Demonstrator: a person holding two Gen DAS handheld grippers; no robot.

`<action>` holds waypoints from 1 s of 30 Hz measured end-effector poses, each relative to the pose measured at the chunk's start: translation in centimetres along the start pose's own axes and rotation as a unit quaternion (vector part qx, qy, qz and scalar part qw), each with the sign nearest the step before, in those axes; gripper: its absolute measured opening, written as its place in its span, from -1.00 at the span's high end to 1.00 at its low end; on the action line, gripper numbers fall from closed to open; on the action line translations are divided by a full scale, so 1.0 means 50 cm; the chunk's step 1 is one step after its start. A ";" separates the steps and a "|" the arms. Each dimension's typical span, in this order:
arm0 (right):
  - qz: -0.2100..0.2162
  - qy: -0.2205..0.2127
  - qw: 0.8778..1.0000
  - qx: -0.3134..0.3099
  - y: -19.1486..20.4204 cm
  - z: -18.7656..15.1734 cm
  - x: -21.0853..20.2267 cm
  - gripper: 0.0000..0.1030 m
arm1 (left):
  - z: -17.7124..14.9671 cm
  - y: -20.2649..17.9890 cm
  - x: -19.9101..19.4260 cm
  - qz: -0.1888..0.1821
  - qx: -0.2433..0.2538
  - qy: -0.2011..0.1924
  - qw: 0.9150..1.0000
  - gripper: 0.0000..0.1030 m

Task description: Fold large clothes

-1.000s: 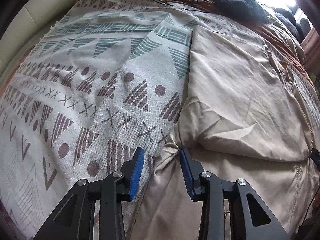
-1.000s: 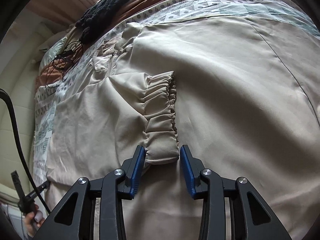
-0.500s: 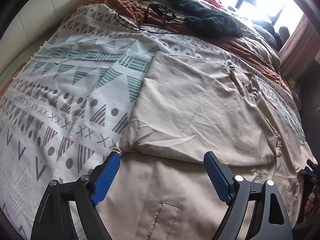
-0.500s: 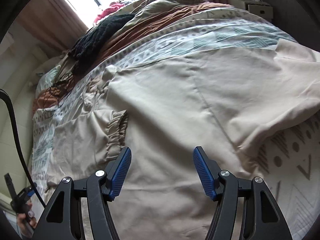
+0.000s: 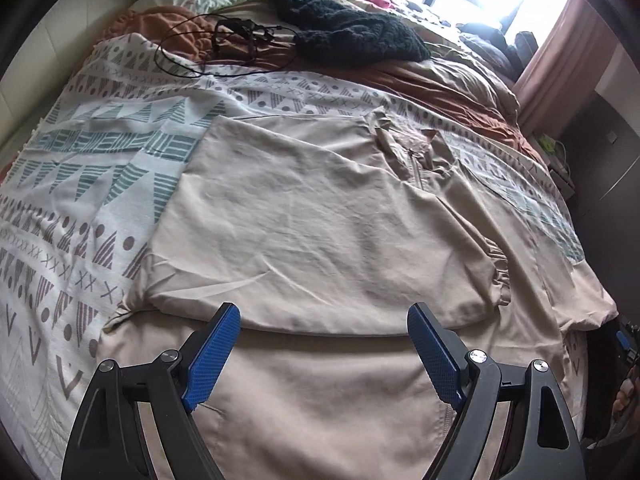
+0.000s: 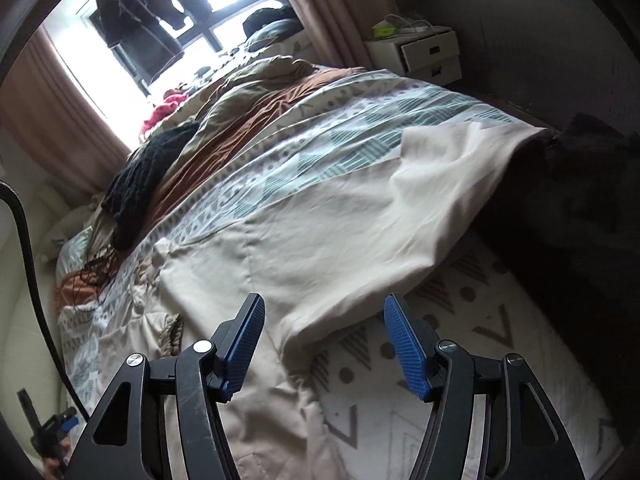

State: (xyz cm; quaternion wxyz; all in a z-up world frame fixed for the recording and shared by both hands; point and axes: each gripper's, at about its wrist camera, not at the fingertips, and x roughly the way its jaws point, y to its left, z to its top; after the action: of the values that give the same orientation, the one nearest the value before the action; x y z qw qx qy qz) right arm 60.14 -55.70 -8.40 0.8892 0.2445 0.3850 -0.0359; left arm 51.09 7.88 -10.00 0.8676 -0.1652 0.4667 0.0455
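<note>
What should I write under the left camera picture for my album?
Open left gripper above a beige jacket, one sleeve folded in, on a patterned bedspread.

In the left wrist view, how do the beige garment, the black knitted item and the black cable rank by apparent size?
1. beige garment, clearly the largest.
2. black knitted item.
3. black cable; its loop looks about as wide as the knit. Both lie farther from the camera, so that order is unsure.

The left tool (image 5: 324, 350) hangs spread wide above a beige jacket (image 5: 320, 220) lying on the bed (image 5: 80, 184).
</note>
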 end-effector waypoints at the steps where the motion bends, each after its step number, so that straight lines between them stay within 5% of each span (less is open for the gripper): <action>1: -0.002 -0.009 1.000 0.006 -0.018 0.009 -0.010 -0.15 | 0.001 -0.014 0.003 -0.003 0.005 0.000 1.000 -0.67; 12: -0.003 -0.050 0.995 0.086 -0.197 0.099 -0.032 0.14 | -0.004 -0.141 0.055 -0.017 0.053 0.015 0.998 -0.68; 23: 0.051 -0.032 0.989 0.136 -0.249 0.136 0.063 0.25 | -0.009 -0.161 0.124 -0.006 0.051 0.046 0.998 -0.67; 25: 0.055 -0.028 0.989 0.136 -0.246 0.137 0.077 0.41 | -0.010 -0.156 0.131 -0.005 0.047 0.048 0.998 -0.67; 27: 0.058 -0.018 0.988 0.142 -0.245 0.133 0.090 0.80 | -0.012 -0.150 0.134 -0.005 0.043 0.050 0.998 -0.68; 30: 0.059 -0.032 0.989 0.132 -0.233 0.129 0.081 0.92 | -0.015 -0.141 0.132 -0.005 0.042 0.051 0.998 -0.68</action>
State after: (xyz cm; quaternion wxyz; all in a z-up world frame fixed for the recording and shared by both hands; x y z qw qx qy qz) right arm 64.36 -68.40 -12.20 0.8614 0.3810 0.3333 -0.0421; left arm 55.83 0.52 -14.09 0.8490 -0.1331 0.5112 0.0132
